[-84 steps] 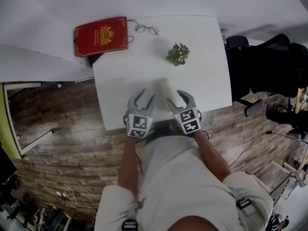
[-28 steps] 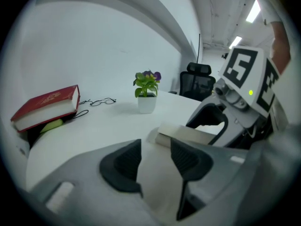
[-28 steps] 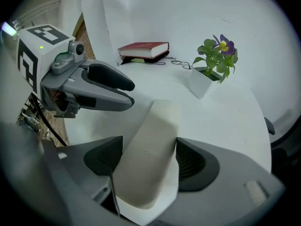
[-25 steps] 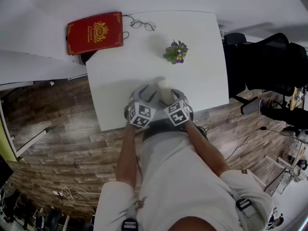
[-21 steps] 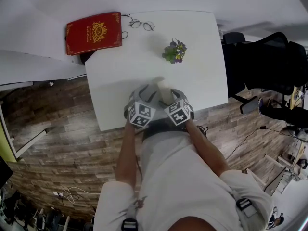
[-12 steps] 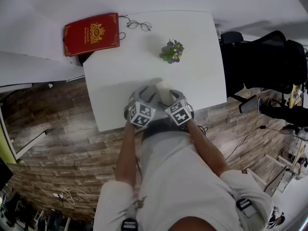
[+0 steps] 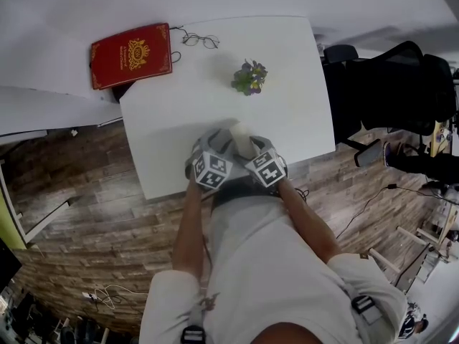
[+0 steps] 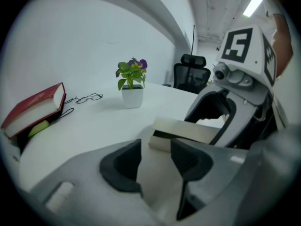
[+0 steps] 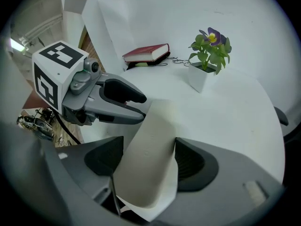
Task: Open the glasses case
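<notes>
The cream glasses case [image 7: 242, 135] lies near the front edge of the white table [image 7: 287, 49], just before the person's body. My left gripper [image 7: 219, 146] is shut on one of its sides and my right gripper [image 7: 253, 147] on the other. In the left gripper view the left gripper [image 8: 155, 159] has cream material between its pads, and a dark slit runs between the upper and lower parts of the glasses case [image 8: 188, 133]. In the right gripper view the rounded shell of the glasses case [image 9: 150, 145] fills the right gripper [image 9: 148, 160].
A red book [image 7: 129, 54] lies at the table's far left corner with a pair of eyeglasses [image 7: 199, 41] beside it. A small potted plant [image 7: 248, 77] stands mid-table. A black office chair [image 7: 387, 92] is off the right edge. Wooden floor lies below.
Since 3.4 s ago both grippers, then open either side of the case, have shut on it. Over the last second they barely moved; the case's top shows slightly more.
</notes>
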Demonstrator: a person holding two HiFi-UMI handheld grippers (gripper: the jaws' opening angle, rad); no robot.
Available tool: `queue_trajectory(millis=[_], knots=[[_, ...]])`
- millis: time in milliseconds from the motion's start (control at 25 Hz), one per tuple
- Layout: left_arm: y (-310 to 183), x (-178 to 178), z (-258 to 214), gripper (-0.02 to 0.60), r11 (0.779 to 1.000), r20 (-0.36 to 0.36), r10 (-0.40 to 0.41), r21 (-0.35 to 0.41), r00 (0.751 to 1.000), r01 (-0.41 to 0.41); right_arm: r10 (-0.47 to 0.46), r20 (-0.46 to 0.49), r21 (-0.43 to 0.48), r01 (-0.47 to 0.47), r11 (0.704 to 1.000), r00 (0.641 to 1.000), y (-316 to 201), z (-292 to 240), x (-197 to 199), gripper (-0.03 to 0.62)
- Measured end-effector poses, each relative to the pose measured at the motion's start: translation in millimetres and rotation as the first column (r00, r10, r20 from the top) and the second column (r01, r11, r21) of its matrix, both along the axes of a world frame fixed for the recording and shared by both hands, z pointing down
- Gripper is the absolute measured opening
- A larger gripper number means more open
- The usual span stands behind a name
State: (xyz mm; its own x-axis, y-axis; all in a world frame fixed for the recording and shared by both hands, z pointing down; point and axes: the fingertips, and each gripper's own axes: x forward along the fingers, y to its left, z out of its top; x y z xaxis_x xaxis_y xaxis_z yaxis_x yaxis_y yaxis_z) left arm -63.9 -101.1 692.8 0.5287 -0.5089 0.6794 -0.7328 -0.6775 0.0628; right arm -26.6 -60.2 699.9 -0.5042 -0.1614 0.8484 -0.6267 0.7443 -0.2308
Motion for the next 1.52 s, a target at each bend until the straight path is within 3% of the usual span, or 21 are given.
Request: queue_trajectory(millis=[1520], knots=[[0.0,3.2,3.9,0.198,0.999,-0.007,-0.032,-0.013,0.999,0.032,0.066,0.068,0.025,-0.068,0.997,0.995,-4.0,-16.4,14.7,0.282]])
